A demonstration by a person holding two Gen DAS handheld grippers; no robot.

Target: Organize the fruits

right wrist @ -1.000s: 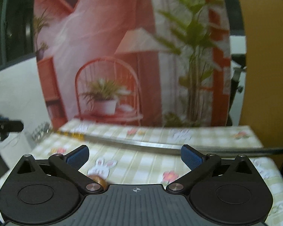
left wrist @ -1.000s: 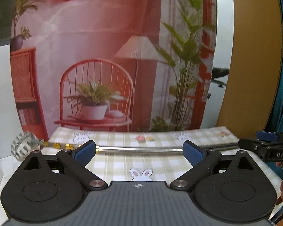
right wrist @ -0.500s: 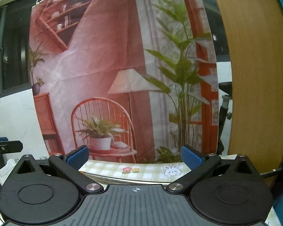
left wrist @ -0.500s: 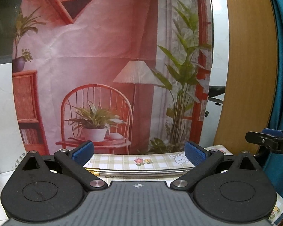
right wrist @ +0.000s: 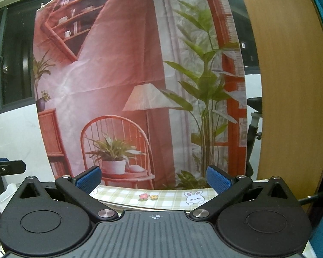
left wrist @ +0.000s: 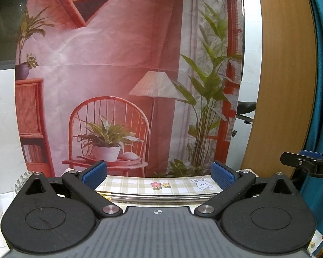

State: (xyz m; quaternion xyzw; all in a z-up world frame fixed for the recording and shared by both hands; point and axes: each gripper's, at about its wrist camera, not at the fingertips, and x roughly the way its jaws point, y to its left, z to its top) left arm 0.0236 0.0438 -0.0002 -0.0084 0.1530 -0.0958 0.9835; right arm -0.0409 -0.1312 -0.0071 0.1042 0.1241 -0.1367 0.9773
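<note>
We look for the fruits, but we cannot see any in these two views, so we cannot tell where they are.

Our left gripper (left wrist: 159, 175) has its two blue pads far apart, and there is nothing between them. Our right gripper (right wrist: 154, 178) is wide too, with nothing in it. Both point straight ahead, out over the far edge of the desk (left wrist: 178, 185).

The desk wears a checked cloth (right wrist: 170, 195) in green and white. It has a little white bunny (left wrist: 201, 182) and two small flowers (left wrist: 160, 185) on it. A long shiny metal bar (left wrist: 161, 196) lies across the cloth, just in front of our left gripper.

Behind the desk hangs a big picture cloth (left wrist: 118, 64). It shows a red chair (right wrist: 116, 150) with a plant in a white pot, a lamp (left wrist: 154, 85) and a tall green plant (right wrist: 206, 90).

To the right stands a brown wooden board (left wrist: 284, 75). At the right edge of the left view we see the tip of our other gripper. At the left edge of the right view a black tip with a bit of blue pokes in, and a white basket (right wrist: 4, 195) sits low just beneath it.
</note>
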